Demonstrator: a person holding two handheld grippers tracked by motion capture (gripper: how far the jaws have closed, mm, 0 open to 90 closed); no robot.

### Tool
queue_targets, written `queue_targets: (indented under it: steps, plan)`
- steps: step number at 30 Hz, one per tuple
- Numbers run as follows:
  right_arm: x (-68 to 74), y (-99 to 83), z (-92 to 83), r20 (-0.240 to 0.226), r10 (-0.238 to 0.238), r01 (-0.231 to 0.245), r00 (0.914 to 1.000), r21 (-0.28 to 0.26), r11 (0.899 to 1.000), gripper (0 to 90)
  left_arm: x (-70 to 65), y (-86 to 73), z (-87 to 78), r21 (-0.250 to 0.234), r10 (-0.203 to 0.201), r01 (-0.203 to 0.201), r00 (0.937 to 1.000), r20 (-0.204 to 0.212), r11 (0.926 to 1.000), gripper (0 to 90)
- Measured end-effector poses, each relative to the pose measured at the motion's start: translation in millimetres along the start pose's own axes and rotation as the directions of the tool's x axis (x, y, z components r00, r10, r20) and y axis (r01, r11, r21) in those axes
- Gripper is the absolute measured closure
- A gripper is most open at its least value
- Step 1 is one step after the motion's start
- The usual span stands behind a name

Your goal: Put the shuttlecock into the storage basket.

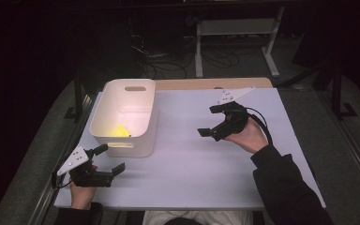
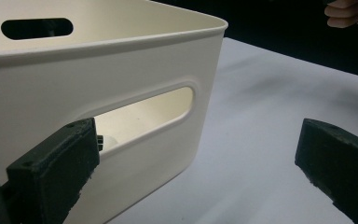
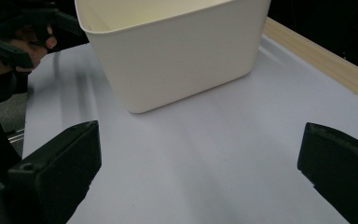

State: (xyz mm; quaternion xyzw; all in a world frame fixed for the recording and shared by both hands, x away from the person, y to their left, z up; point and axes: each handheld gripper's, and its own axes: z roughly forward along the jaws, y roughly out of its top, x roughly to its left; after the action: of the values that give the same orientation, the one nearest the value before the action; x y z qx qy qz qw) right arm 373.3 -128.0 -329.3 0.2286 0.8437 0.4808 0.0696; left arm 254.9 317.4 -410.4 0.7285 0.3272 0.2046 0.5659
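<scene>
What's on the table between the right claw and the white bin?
Nothing: only bare table lies between the right gripper and the bin, as the right gripper view shows.

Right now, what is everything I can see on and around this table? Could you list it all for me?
storage bin: one, cream-white plastic with slot handles, left part of the table
yellow object: one, inside the bin on its floor; too small to tell what it is
table: one, white top with a wooden strip along its far edge
white frame: one, on the dark floor beyond the table, cables lying near it
left gripper: one, black with a grey plate on top, near-left of the table beside the bin, jaws apart, empty
right gripper: one, black with a grey plate, right of centre, jaws apart, empty
hands: two, each holding a gripper; the right arm in a dark sleeve
</scene>
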Motion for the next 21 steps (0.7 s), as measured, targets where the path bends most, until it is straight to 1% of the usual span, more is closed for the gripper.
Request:
queue_targets:
  steps: [12,21]
  plan:
    - [-5.2,-22.3,-11.4,0.028,0.024,-0.023,0.9993,-0.015,1.000,0.0,0.1,0.0,-0.1,0.002,0.003,-0.003,1.0000,0.000,1.0000,0.0]
    - [-9.2,-33.5,-17.2,0.036,0.051,-0.050,0.9981,-0.027,0.998,0.0,0.0,0.0,-0.3,0.004,0.004,-0.004,1.0000,-0.001,1.0000,0.0]
